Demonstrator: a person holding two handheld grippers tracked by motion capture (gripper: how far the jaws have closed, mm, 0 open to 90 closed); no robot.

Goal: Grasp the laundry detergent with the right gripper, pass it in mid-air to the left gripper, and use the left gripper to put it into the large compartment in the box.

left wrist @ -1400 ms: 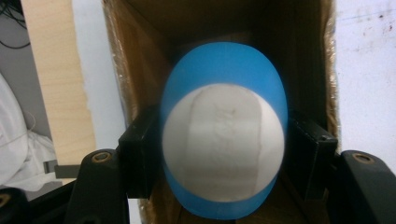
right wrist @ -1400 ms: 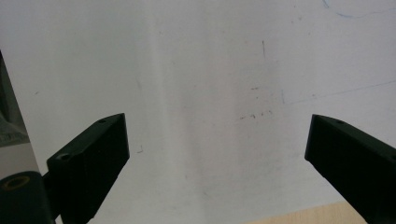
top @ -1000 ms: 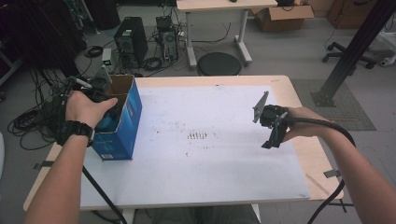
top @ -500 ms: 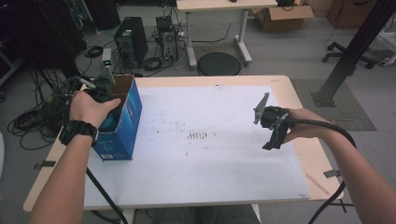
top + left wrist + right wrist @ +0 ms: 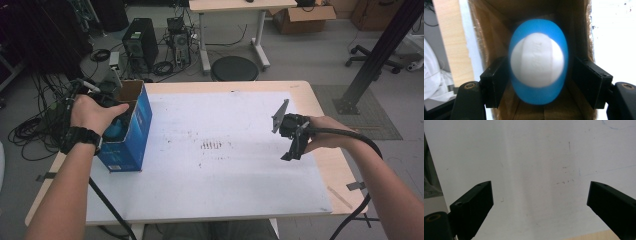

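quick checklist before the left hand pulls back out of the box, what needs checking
1. Ball inside the box: ok, cardboard walls show all around it in the left gripper view.
2. Left gripper let go: the fingers have just been opening. There is a gap at the right finger; whether the left one has cleared the ball, cannot tell.
3. Ball at rest: cannot tell, it looks blurred.
4. Box upright on the table: ok.
5. Right gripper out of the way: ok, it is open over the white sheet, far from the box.
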